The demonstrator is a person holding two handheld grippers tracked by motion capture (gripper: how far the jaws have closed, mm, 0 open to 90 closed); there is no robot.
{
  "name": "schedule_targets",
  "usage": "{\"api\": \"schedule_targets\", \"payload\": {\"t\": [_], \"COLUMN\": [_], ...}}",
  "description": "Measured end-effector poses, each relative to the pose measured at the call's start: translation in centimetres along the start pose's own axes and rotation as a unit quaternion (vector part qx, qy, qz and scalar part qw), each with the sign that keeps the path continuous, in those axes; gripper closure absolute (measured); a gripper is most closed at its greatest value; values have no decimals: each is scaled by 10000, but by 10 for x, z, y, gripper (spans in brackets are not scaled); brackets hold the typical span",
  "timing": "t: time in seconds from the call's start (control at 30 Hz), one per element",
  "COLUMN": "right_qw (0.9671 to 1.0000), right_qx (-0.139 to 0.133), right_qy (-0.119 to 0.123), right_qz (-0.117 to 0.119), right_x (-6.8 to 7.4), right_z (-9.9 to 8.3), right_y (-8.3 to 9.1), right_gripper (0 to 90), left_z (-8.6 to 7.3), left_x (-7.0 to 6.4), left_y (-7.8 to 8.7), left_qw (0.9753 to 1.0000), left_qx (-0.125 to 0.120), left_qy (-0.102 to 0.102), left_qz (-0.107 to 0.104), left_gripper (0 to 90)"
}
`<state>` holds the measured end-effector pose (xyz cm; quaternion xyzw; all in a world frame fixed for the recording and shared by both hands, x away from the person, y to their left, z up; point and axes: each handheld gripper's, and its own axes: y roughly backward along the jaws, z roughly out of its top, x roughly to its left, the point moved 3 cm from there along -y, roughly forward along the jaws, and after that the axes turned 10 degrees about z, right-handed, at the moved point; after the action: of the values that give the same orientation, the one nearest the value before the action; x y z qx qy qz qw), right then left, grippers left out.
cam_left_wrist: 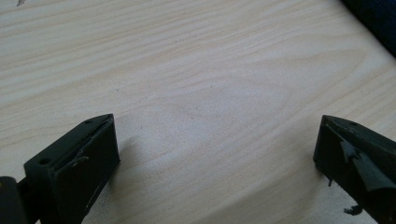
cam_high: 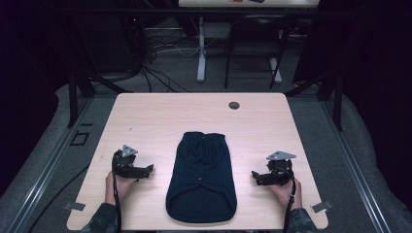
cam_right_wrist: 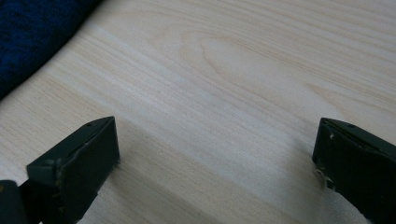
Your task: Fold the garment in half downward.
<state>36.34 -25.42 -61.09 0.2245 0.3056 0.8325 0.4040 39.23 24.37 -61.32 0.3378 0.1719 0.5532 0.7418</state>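
- Pale wood table (cam_high: 145,121) in a dark room, cables and desk legs on the floor behind.
- Left gripper (cam_high: 148,169): jaws spread wide, empty, resting low over bare wood.
- Right gripper (cam_high: 255,175): jaws likewise spread, holding nothing.
- Between them, near both but untouched, a dark blue sweater (cam_high: 201,177) lies flat at the table's near middle.
- Likely next: bring each gripper inward to a side edge, pinching one fabric layer cleanly.
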Motion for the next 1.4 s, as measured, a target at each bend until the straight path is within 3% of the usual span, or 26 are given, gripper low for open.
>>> {"api": "schedule_targets", "payload": {"t": [0.27,0.33,0.4,0.6,0.7,0.87,0.93,1.23,1.4], "right_qw": [9998,9997,9997,9991,9989,9976,9966,9944,9930], "right_qx": [184,226,147,124,136,160,161,251,260], "right_qy": [-25,-2,-48,-35,42,2,8,138,132], "right_qz": [82,132,206,393,451,671,809,1019,1142], "right_x": [0,2,3,8,11,14,16,27,31], "right_z": [4,9,14,27,34,49,56,86,100], "right_y": [0,2,4,5,4,0,-2,-15,-23], "right_gripper": [3,7,14,27,30,37,39,78,106], "left_z": [3,8,15,37,46,62,70,104,114], "left_x": [0,-6,-10,-16,-19,-29,-33,-51,-60], "left_y": [-1,2,4,5,3,-2,-5,-10,-18], "left_qw": [9999,9997,9995,9990,9983,9972,9969,9950,9943], "left_qx": [83,22,13,-198,-170,-164,-139,-192,-165], "left_qy": [-86,-261,-276,-265,-179,-293,-347,-691,-718], "left_qz": [-53,23,-144,-302,-521,-663,-697,-702,-771], "left_gripper": [2,2,1,1,1,1,1,14,12]}}
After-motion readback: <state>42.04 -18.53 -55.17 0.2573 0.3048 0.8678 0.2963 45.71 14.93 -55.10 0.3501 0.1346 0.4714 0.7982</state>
